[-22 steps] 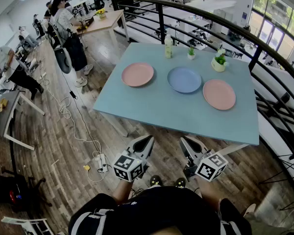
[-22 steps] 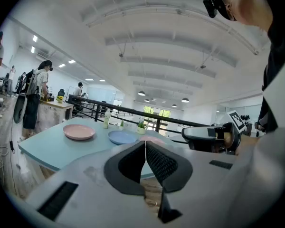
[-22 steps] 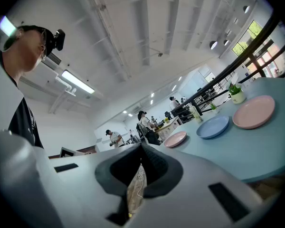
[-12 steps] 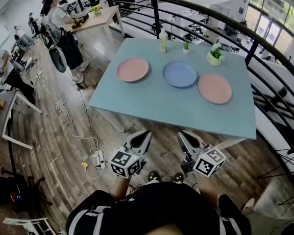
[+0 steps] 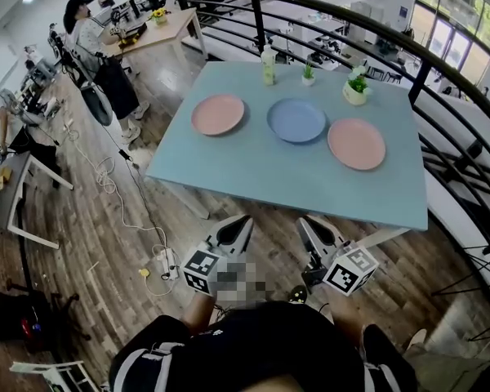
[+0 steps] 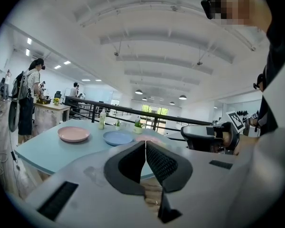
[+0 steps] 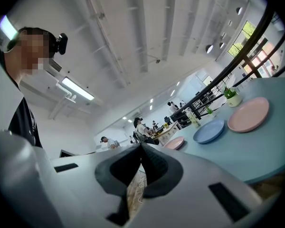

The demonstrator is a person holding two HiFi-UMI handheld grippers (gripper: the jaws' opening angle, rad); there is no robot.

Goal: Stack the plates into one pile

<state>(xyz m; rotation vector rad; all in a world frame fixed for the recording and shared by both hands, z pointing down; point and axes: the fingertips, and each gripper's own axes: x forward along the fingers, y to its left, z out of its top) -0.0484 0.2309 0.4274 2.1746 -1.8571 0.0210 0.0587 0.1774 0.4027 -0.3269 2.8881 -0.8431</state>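
Three plates lie in a row on the light blue table [image 5: 253, 166]: a pink plate [image 5: 217, 114] at the left, a blue plate [image 5: 296, 121] in the middle, a second pink plate [image 5: 357, 144] at the right. My left gripper [image 5: 238, 224] and right gripper [image 5: 309, 224] hang side by side over the wooden floor, short of the table's near edge, both shut and empty. The left gripper view shows the left pink plate [image 6: 73, 134] and blue plate [image 6: 118, 137] beyond the closed jaws. In the right gripper view lie the blue plate [image 7: 209, 131] and right pink plate [image 7: 248, 114].
A bottle [image 5: 268, 65] and two small potted plants [image 5: 356, 89] stand along the table's far edge. A black railing [image 5: 441, 72] runs behind and to the right of the table. Cables and a power strip [image 5: 160, 261] lie on the floor at left; people stand at desks beyond.
The view has shifted slightly, so the table and plates sit a little further up and left in the head view. Both grippers stay shut and side by side.
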